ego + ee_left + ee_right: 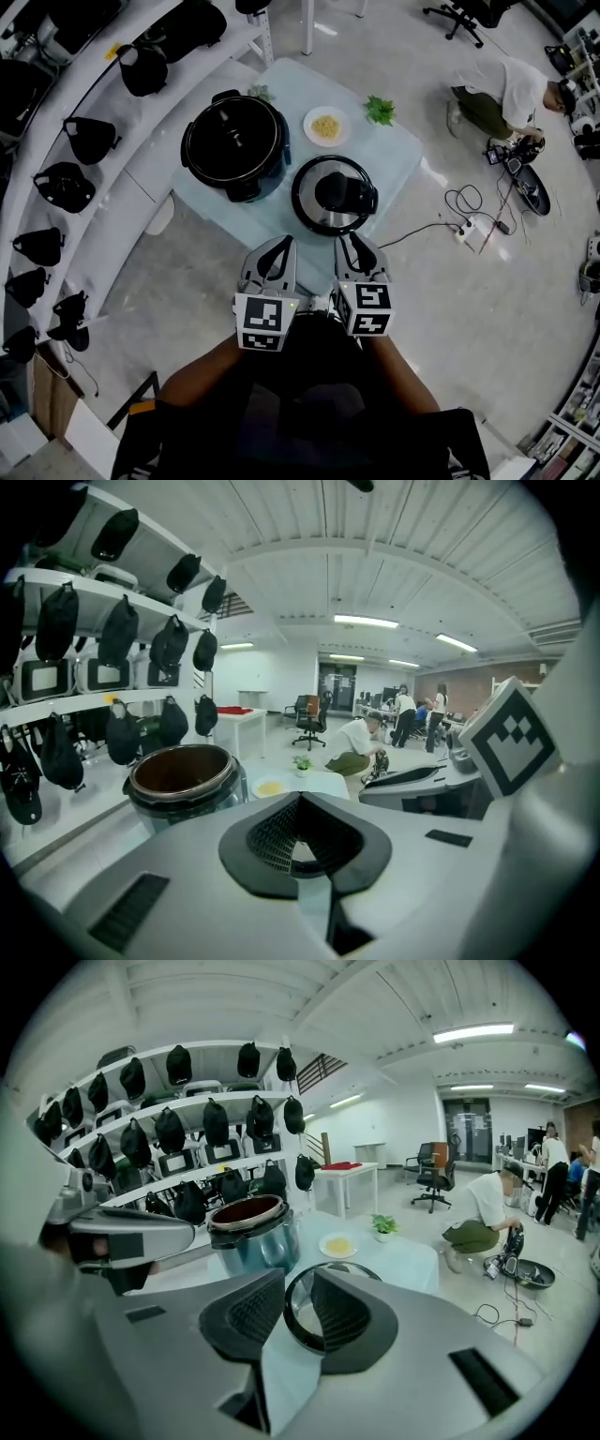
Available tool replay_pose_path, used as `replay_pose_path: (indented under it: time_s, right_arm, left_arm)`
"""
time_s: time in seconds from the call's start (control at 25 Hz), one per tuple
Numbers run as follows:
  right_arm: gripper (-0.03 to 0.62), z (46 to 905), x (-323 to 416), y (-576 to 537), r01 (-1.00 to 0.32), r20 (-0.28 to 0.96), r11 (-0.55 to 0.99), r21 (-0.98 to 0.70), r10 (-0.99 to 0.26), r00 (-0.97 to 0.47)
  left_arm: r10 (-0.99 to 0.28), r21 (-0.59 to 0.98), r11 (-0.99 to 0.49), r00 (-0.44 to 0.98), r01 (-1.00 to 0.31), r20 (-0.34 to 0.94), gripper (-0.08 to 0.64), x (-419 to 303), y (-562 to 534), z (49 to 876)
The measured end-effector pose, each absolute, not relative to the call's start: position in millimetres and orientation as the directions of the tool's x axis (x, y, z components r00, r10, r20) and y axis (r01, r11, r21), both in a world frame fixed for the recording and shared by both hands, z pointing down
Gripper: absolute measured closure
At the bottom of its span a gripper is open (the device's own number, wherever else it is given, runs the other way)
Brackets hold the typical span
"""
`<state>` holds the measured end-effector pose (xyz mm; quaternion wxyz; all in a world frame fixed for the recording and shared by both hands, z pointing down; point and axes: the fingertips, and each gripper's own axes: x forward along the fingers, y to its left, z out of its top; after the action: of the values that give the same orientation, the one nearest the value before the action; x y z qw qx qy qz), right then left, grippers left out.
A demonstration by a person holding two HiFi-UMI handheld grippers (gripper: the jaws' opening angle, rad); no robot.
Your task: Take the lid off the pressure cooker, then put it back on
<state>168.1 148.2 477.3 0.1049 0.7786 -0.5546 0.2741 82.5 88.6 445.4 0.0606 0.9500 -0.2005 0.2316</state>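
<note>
The pressure cooker pot point(234, 141) stands open on the light blue table point(403, 159), its dark inside showing. Its round lid point(335, 195), with a black knob on top, lies flat on the table to the pot's right, near the front edge. My right gripper point(356, 242) hovers just short of the lid; its jaws are a little apart and nothing is between them. In the right gripper view point(298, 1309) the lid's rim point(342, 1267) shows through the gap, and the pot point(251, 1232) stands behind it. My left gripper point(279, 246) is beside it, shut and empty point(298, 832), pointing towards the pot point(183, 780).
A small plate of yellow food point(326, 125) and a little green plant point(380, 110) sit at the table's far side. White shelves with black bags point(89, 139) curve along the left. A person crouches on the floor at the right point(497, 89), near cables point(469, 225).
</note>
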Motion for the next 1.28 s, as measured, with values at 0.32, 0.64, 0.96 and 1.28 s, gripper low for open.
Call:
replay_pose_path:
  time_s: [0.32,0.64,0.96,1.28]
  right_arm:
    - [0.425,502,189,103,-0.881,0.575,-0.458,-0.116,-0.754,0.317]
    - [0.362,525,210,82,-0.833,0.611,-0.548,-0.079,-0.686,0.394]
    - [0.310,569,233,60,-0.807,0.638,-0.584,-0.090,-0.656,0.403]
    - [0.285,614,257,43,-0.813,0.674,-0.573,-0.102,-0.641,0.367]
  left_arm:
    - [-0.270,0.041,-0.942,0.825,-0.333,0.497,0.554,99,42,464]
    - [-0.156,0.108,-0.965,0.856,-0.238,0.493,0.554,113,21,492]
    - [-0.120,0.089,-0.975,0.817,-0.205,0.565,0.554,117,14,528]
    - [-0.154,0.071,-0.965,0.768,-0.251,0.622,0.554,126,9,559]
